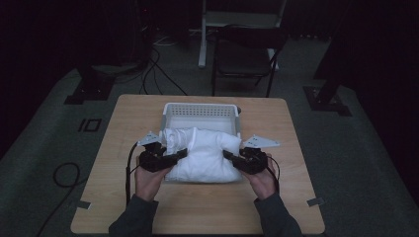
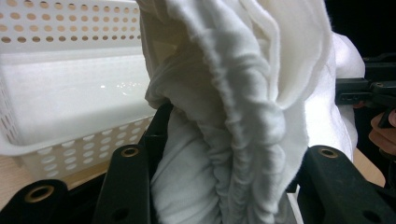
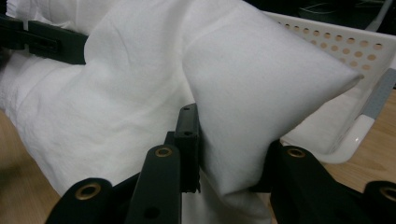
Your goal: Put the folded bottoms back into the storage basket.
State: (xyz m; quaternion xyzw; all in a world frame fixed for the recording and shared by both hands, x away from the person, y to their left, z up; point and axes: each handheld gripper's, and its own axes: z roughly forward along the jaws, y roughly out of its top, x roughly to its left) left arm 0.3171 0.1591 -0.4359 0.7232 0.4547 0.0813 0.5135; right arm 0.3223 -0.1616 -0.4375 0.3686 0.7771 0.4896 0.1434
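A plump white pillow (image 1: 202, 153) in a soft white cover hangs just above the wooden table (image 1: 197, 207), held at both ends. My left gripper (image 1: 180, 155) is shut on its left end, where gathered cloth (image 2: 233, 116) bunches between the black jaws of the left gripper (image 2: 229, 163). My right gripper (image 1: 230, 154) is shut on the right end, its jaws pinching a puffed corner (image 3: 252, 93). The pillow's far edge overlaps the near rim of a white perforated basket (image 1: 200, 106), whose wall (image 2: 70, 51) stands close behind the cloth.
The basket (image 3: 336, 42) sits at the table's far middle. Bare tabletop lies in front of my hands and to both sides. Beyond the table stand a dark chair (image 1: 244, 54) and a white post, with cables (image 1: 158, 74) on the floor.
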